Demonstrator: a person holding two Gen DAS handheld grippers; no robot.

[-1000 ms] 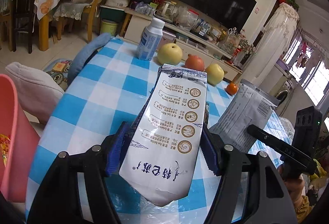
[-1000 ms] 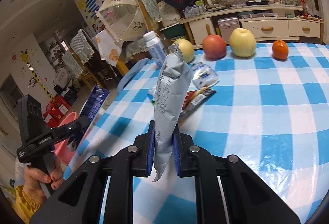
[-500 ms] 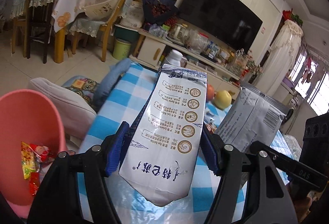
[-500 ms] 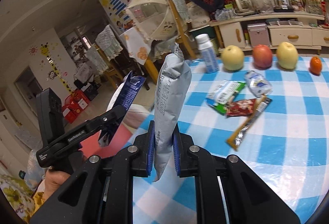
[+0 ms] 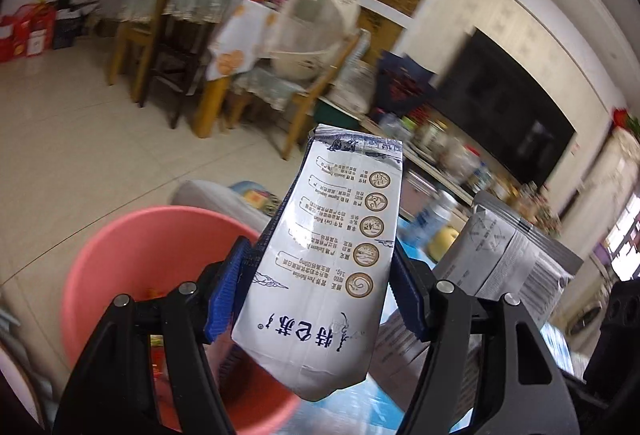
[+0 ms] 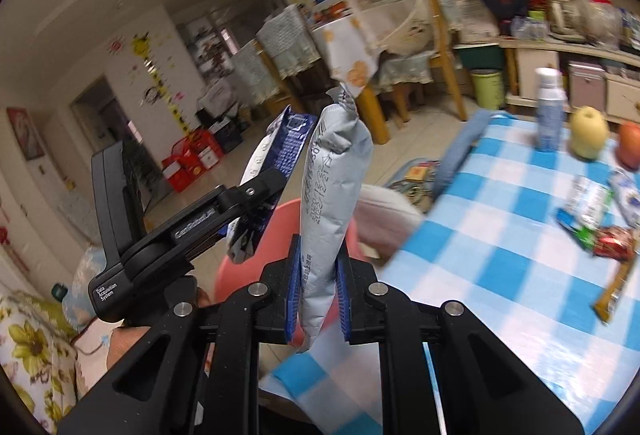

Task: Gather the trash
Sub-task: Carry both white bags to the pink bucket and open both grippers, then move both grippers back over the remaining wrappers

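While both grippers hang beside the table's near left corner, each one carries a piece of trash. The left gripper (image 5: 320,295) has its blue pads (image 5: 224,295) pressed against the two sides of a flattened white milk carton (image 5: 332,251), which stands upright between them with its printed face toward the camera and its sealed top edge uppermost. Just below and to the left of it, on the tiled floor, sits a pink plastic bin (image 5: 132,255); a few scraps of colour show inside, too blurred to name. The right gripper (image 6: 318,299) is squeezed nearly together on a slim silver-grey foil pouch (image 6: 332,191), also upright, its crimped end pointing up. In the right wrist view the left gripper and its carton appear just beside the pouch, above the pink bin's rim. On the blue-and-white checked tablecloth (image 6: 500,267), well apart from both grippers, lie several snack wrappers (image 6: 592,211) near the right edge, and along the far edge stand a white plastic bottle (image 6: 550,111), a yellow apple (image 6: 588,133) and a red apple (image 6: 630,143).
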